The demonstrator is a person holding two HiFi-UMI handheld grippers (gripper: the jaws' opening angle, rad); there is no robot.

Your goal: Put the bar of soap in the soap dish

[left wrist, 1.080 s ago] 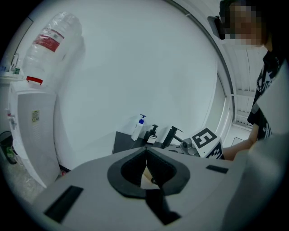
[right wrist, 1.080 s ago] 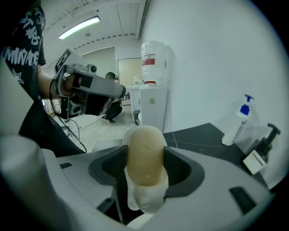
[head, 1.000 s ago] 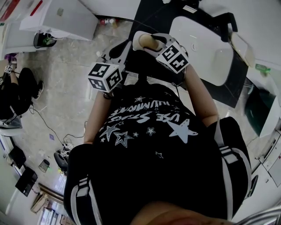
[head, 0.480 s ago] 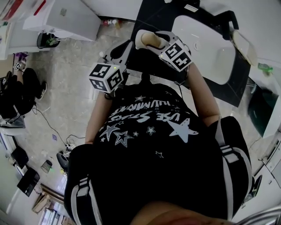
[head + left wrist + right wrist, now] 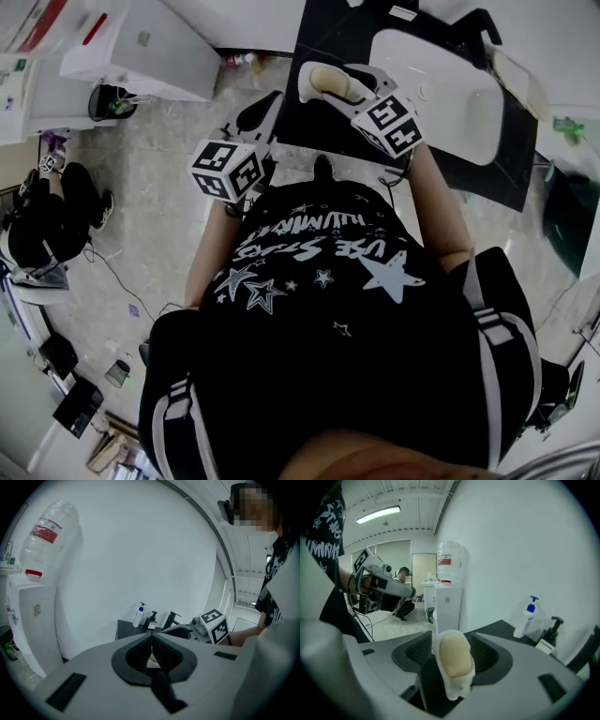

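Observation:
A beige bar of soap [image 5: 453, 660], sitting in a white wrap, is clamped upright between the jaws of my right gripper [image 5: 450, 645]. The head view shows that gripper [image 5: 325, 82] and the soap [image 5: 323, 80] held in the air in front of the person's chest, over the near edge of the black counter [image 5: 323, 37]. My left gripper [image 5: 265, 108] hangs just to its left, over the floor. Its jaws are shut, tips touching, with nothing between them [image 5: 151, 640]. I cannot make out a soap dish for certain.
A white basin [image 5: 441, 89] is set in the counter to the right. A blue-capped pump bottle [image 5: 527, 616], a black pump bottle [image 5: 551, 630] and a faucet [image 5: 171, 619] stand at the wall. A water dispenser [image 5: 141, 42] and a seated person [image 5: 42, 225] are on the left.
Both grippers have drifted slightly right and toward the counter, the soap still held. The left gripper stays shut.

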